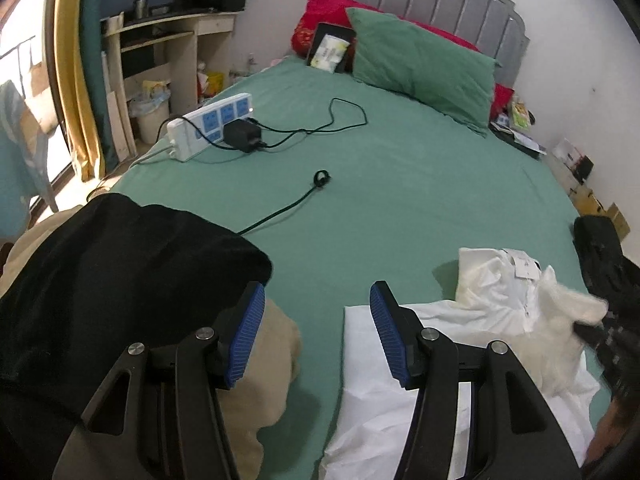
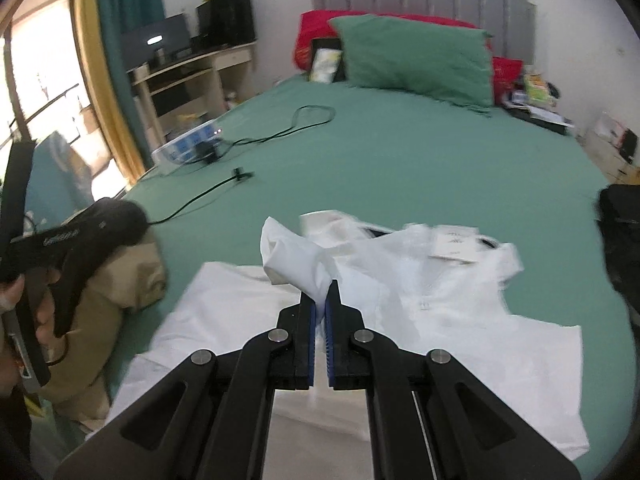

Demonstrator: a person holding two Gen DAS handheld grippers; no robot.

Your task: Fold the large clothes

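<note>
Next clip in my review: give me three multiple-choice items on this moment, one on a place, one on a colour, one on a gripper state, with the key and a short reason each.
1. Where does the power strip lie?
A. on the bed's left part
B. on the desk
C. on the pillow

2. What colour is the bedsheet?
A. grey
B. green
C. yellow

3. What is the right gripper doing?
A. hanging open
B. gripping a cable
C. pinching the white shirt

Key: 1 A, it sits on the sheet near the left edge; 2 B, the sheet is green throughout; 3 C, white fabric rises from between its closed pads, while the left gripper is open.

White shirt (rumpled) beside fingers
</note>
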